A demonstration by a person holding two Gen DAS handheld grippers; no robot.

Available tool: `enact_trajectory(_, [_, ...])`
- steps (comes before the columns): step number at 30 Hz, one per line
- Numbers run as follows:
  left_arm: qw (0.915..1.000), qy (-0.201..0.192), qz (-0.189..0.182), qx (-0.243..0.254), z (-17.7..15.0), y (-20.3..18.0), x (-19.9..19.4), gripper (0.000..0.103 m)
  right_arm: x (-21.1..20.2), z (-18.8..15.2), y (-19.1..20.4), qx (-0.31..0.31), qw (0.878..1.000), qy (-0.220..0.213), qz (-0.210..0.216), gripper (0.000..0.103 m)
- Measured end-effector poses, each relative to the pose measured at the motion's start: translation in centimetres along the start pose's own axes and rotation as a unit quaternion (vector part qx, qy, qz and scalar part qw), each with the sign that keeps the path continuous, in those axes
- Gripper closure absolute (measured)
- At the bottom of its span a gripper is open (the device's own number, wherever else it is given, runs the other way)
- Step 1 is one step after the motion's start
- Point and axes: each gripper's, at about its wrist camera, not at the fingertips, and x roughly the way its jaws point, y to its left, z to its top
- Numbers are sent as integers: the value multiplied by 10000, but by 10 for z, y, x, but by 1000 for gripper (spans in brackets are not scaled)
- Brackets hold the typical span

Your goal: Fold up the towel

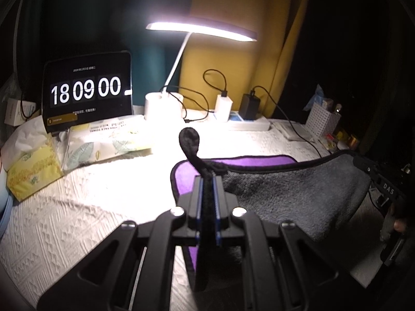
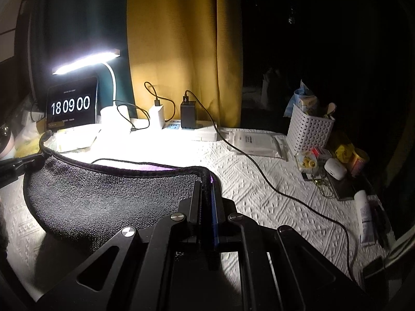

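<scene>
The towel is grey on one face and purple on the other, with black edging. It hangs stretched between my two grippers above the white tablecloth, and its purple far part lies on the cloth. My left gripper is shut on the towel's left corner; the black hanging loop sticks up past its fingertips. My right gripper is shut on the right corner of the towel. The right gripper shows at the right edge of the left wrist view, and the left one at the left edge of the right wrist view.
A lit desk lamp, a tablet clock, tissue packs, chargers on a power strip and a black cable line the back. A white basket and small items stand at the right.
</scene>
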Motion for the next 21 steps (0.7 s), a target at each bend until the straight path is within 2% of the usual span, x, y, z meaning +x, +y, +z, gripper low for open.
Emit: enact_trajectory(21, [9998, -53, 162, 41, 21, 6, 44, 96, 54, 21, -6, -127, 9999, 29, 51, 96])
